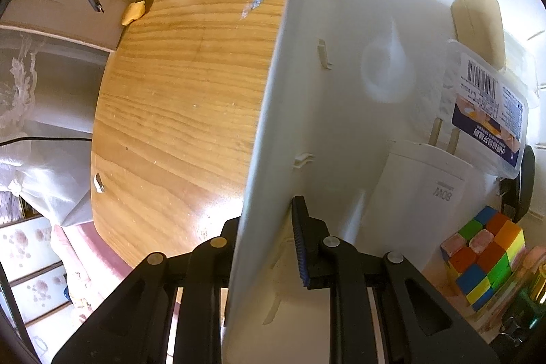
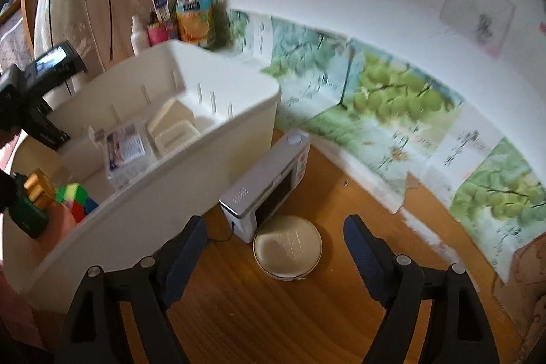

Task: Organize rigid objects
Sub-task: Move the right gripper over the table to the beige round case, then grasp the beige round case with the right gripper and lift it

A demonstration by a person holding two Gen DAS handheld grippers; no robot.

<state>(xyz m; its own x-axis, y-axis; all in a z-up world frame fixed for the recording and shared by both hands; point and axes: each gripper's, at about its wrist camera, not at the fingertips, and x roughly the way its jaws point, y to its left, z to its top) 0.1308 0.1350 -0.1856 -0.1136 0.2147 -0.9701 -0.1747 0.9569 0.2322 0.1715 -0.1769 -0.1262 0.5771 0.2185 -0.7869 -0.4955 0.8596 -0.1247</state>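
Left gripper (image 1: 269,248) clamped on white bin (image 1: 341,91) wall, one finger inside, one outside; my guess, to steady or shift it. Right gripper (image 2: 273,248) wide, empty, hung over wooden desk (image 2: 259,323) near round tin (image 2: 287,247). Bin sat on desk, holding cube (image 1: 484,256), charger (image 1: 419,179), labelled box (image 1: 488,104). Bin plain, ribbed inside.

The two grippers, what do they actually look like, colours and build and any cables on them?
Both are matte black plastic. The left gripper has angular linkage arms with round silver pivot pins and a dark blue ribbed pad on its finger. The right gripper has the same black arms, silver pins and dark blue textured pads. No cables, markings or sleeves show on either.
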